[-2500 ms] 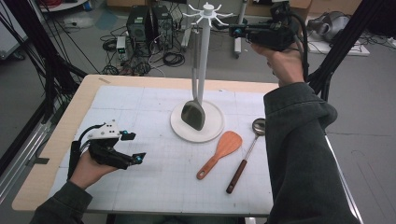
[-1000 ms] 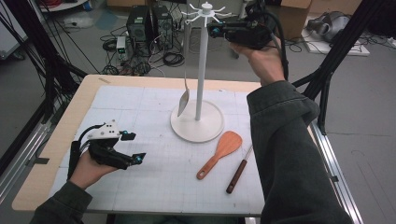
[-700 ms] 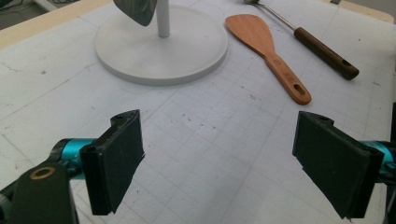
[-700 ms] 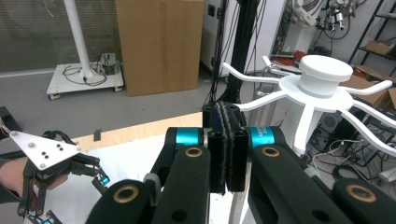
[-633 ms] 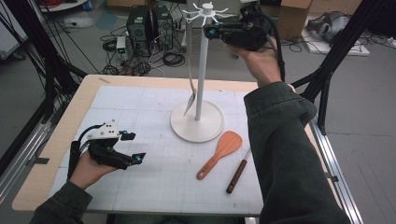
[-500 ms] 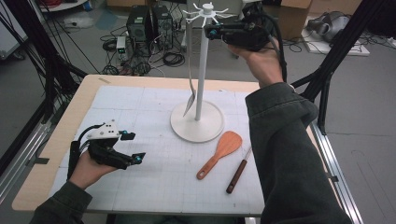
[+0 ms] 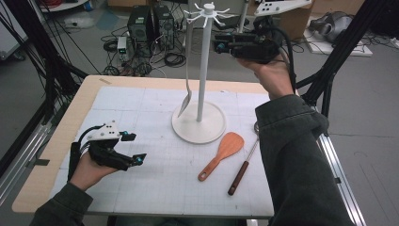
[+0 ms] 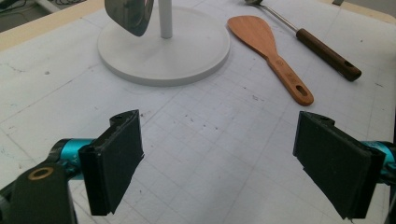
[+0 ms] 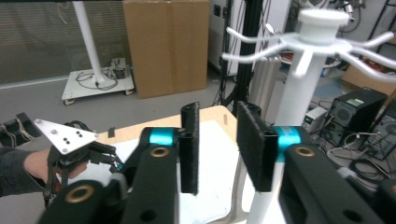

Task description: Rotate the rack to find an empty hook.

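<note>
Since the earlier pictures, the metal spatula (image 7: 186,94) has gone from the rack's base up onto a hook of the rack (image 7: 202,70), where it now hangs blade-down beside the pole, free of the right hand-held gripper (image 7: 217,43). That gripper's jaws have just been opening; nothing lies between them, and they stand a little apart beside the hook crown. The left hand-held gripper (image 7: 134,148) rests wide open and empty on the surface (image 7: 155,188).

Judgement: the spatula is stiff, smooth steel, light but slippery, and it will swing on its hook if nudged. Best hold is across the thin handle just below the hook hole. The wooden spatula (image 7: 221,155) and ladle (image 7: 242,162) lie flat near the base; each looks rigid and is best pinched mid-handle.
</note>
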A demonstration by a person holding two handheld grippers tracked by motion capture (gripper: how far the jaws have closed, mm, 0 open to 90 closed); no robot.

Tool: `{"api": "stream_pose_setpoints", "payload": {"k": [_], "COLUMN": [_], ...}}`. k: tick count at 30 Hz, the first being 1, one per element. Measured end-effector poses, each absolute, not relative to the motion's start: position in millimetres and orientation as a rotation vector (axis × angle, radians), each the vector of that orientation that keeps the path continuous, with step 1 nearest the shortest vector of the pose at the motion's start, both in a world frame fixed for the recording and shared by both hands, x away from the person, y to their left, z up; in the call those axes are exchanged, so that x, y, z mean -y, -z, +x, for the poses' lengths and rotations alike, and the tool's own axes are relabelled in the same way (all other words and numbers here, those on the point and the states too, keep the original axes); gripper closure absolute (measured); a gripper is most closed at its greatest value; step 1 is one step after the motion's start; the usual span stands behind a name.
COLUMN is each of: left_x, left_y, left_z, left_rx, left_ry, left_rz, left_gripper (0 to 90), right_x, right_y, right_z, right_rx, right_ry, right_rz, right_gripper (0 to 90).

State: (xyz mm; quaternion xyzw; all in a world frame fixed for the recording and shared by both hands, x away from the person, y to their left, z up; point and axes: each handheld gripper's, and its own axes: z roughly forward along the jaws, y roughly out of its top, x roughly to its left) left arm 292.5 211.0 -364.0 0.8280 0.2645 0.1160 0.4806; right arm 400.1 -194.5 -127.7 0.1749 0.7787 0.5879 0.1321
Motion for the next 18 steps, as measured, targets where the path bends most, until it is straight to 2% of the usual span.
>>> {"api": "stream_pose_setpoints", "payload": {"k": [6, 18], "left_x": [-210.6, -210.6], "left_y": [364.2, 364.3], "left_z": [292.6, 292.5], "left_rx": [-0.643, -0.644], "left_ry": [-0.282, -0.285], "left_rz": [2.023, 2.026], "left_gripper": [16.1, 16.0], "right_x": [201.4, 213.3], "right_y": [137.2, 157.7], "right_z": [398.5, 393.9], "right_rx": [-2.255, -2.250], "right_ry": [-1.698, -1.699], "right_rz": [0.551, 0.597], "right_gripper": [57.5, 49.4]}}
